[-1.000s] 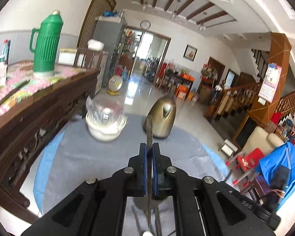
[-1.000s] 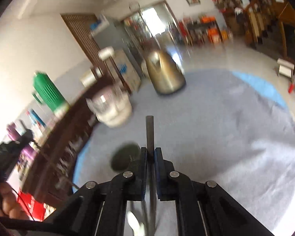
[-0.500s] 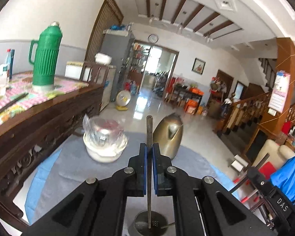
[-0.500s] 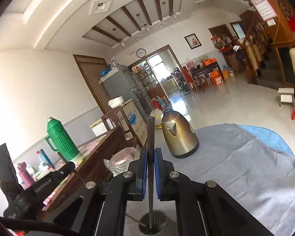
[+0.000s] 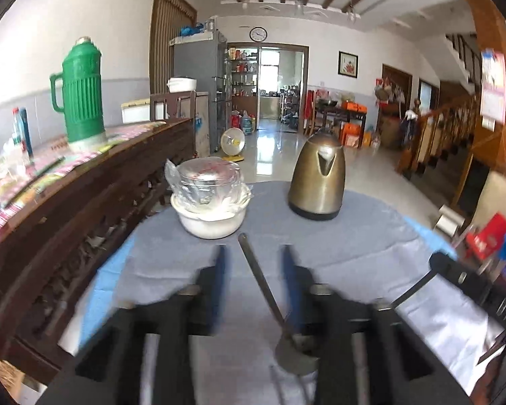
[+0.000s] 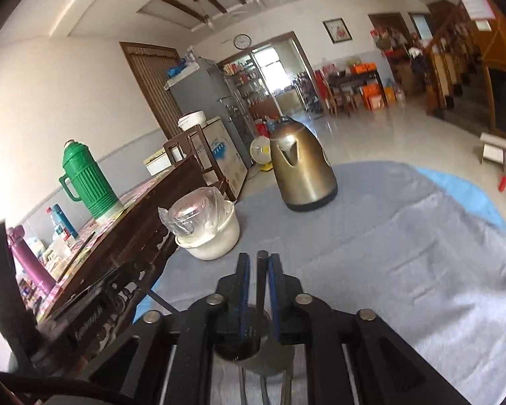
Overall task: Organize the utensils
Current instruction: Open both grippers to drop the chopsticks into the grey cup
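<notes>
Table cloth [image 5: 371, 249]: grey, spread over the round table; serves as the work surface for kettle, bowl and holder.
Kettle [image 5: 317, 175]: brass-coloured, upright at the far side, well apart from both grippers; out of the way of the sorting.
Bowl [image 5: 212, 214]: white, with a plastic-wrapped dish nested inside, left of the kettle; also parked clear of the work.
Left gripper [image 5: 253, 270]: fingers spread wide, gripping nothing; the utensil handle passes loosely between them, apparently let go into the cup.
Right gripper [image 6: 258, 278]: fingers narrow around a dark rod [image 6: 261, 270]; whether truly pinching or barely apart, cannot tell, given blur.
Utensil holder [image 5: 297, 354]: small metal cup low between the fingers, likely the collecting point.
Utensil handle [image 5: 259, 280]: slim, dark, tilted left, lower end resting in the holder, hence leaning on its rim.
</notes>
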### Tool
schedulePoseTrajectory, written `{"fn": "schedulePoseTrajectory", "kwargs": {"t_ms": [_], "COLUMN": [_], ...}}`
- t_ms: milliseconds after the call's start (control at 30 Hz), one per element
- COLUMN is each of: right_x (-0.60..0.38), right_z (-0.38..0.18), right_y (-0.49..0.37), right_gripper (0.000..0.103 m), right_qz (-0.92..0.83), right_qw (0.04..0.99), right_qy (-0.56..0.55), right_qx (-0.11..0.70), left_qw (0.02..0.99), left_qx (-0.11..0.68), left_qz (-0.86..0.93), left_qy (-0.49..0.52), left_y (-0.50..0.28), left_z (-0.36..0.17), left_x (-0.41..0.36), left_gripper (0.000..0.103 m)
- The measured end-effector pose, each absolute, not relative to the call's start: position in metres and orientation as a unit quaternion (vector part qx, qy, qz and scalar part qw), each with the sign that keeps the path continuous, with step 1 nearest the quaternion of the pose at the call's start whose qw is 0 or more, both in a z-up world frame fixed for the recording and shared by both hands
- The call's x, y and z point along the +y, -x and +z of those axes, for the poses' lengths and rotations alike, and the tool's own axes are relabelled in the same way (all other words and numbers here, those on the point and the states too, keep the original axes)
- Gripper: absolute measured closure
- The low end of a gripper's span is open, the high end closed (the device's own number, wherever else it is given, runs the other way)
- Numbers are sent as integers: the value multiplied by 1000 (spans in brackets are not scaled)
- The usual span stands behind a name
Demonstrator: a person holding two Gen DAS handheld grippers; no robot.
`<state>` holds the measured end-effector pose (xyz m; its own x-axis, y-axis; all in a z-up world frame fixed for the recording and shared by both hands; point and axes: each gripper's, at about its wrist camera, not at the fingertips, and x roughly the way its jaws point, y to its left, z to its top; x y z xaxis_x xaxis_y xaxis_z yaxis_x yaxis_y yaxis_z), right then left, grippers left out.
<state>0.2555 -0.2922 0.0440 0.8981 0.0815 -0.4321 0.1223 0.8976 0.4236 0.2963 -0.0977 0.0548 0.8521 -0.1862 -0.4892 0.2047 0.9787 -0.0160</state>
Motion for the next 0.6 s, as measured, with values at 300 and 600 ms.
{"fn": "schedulePoseTrajectory", "kwargs": {"t_ms": [300,600], "right_x": [-310,-306], "right_z": [37,29], "right_y": [-203,-172], "right_gripper": [55,55], "right_qz": [-3,7], "right_qw": [936,934], "right_qy": [-284,-276], "right_qx": [209,227], "left_qw": [963,956], "left_qx": [236,257], "left_qz": [-70,-79], "left_qy": [-110,-117], "left_y": [-247,-221], "left_z": [53,49], "left_x": [-94,-93], "left_gripper": [47,47]}}
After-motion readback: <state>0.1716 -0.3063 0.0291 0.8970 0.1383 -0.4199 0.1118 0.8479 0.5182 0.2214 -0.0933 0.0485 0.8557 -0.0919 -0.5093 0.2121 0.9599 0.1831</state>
